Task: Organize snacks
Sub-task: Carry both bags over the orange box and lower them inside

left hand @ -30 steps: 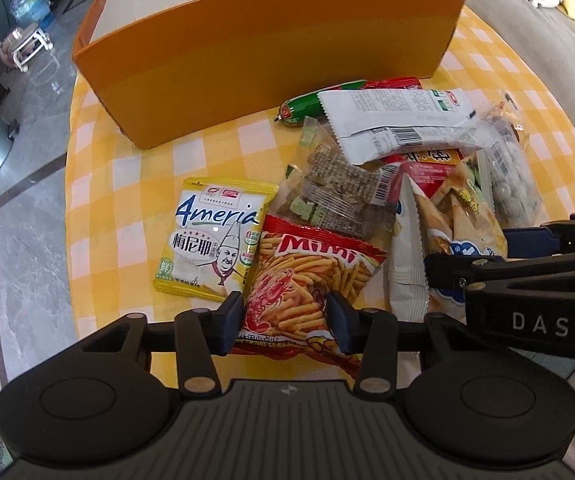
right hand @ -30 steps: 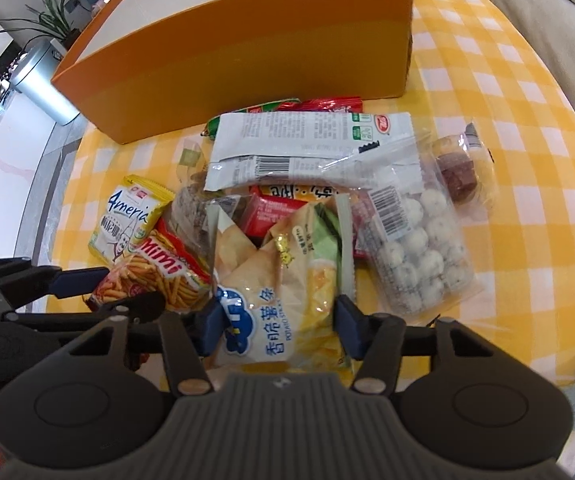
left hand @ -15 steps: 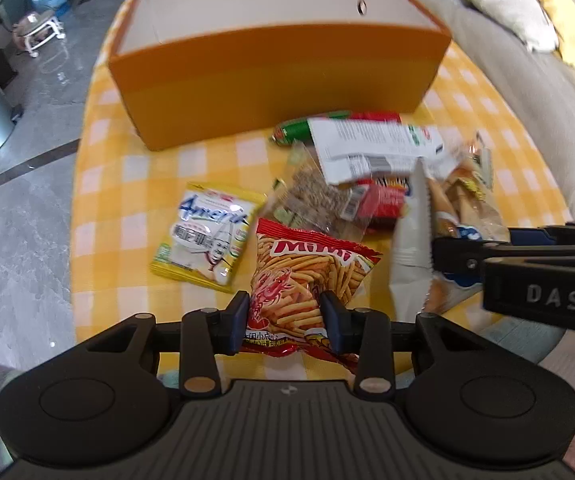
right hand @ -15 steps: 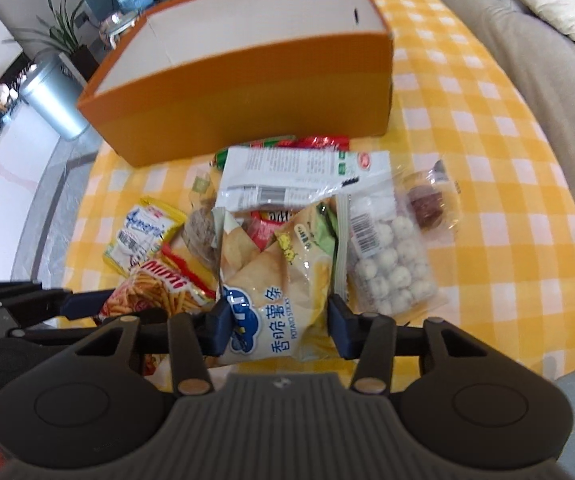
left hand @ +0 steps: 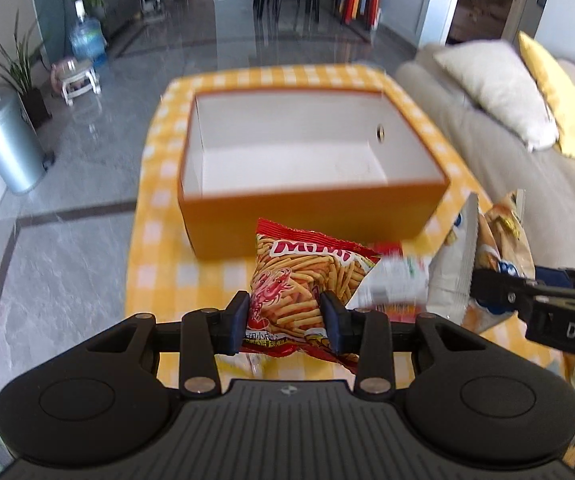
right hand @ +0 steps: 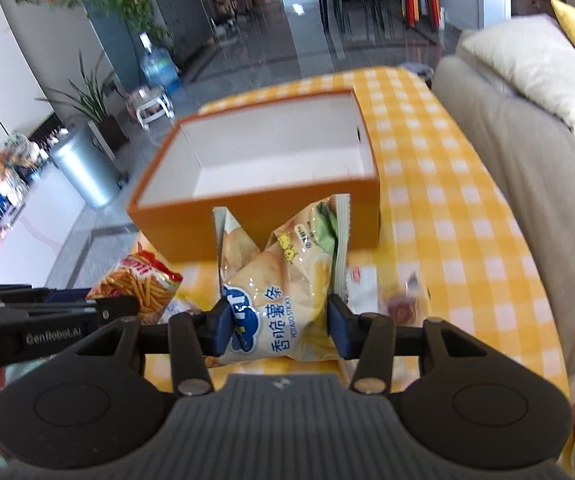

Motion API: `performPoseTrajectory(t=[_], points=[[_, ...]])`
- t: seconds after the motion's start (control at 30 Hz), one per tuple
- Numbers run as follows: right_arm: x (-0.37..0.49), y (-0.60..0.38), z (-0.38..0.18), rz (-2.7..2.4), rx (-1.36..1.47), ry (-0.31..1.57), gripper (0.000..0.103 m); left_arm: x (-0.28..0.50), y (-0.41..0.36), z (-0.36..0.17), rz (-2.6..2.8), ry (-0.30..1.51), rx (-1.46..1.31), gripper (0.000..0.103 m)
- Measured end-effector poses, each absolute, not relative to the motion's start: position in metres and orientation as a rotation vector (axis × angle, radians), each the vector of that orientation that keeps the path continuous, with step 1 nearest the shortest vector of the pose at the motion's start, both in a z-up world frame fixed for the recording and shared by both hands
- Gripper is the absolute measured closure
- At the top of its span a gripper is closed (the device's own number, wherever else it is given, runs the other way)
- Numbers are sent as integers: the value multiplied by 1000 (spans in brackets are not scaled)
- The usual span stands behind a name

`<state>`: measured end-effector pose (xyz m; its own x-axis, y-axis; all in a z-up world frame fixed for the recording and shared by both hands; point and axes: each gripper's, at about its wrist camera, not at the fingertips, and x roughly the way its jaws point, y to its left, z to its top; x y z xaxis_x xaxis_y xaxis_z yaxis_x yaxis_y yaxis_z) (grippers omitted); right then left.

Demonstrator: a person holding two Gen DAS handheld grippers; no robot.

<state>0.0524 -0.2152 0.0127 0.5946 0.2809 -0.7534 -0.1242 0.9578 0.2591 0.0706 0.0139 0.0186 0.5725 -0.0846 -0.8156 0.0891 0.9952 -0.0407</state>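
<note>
Left gripper [left hand: 285,322] clamps red Mimi bag [left hand: 303,280]; right gripper [right hand: 281,326] clamps potato-stick bag [right hand: 283,276] — orange box [right hand: 255,216] at 12 o'clock, apparently empty.

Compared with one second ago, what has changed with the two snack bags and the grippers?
The left gripper closed on the red Mimi bag and the right gripper on the potato sticks bag; both bags were lifted off the checked tablecloth. The orange box stayed in place, empty.
</note>
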Motion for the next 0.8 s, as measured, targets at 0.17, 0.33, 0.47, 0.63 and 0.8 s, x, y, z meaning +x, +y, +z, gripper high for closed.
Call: performPoseTrajectory(t=[0.17, 0.33, 0.47, 0.63, 0.8], points=[[72, -214, 38, 244, 179, 849, 57, 94, 13, 41, -89, 888, 23, 60], [104, -210, 63, 249, 188, 790, 57, 125, 15, 57, -70, 835, 32, 60], [135, -205, 73, 258, 205, 775, 57, 150, 19, 59, -61, 826, 47, 60], [178, -193, 68, 272, 190, 799, 57, 181, 25, 48, -59, 860, 75, 60], [219, -182, 44, 277, 179, 872, 57, 211, 32, 24, -55, 934, 91, 60]])
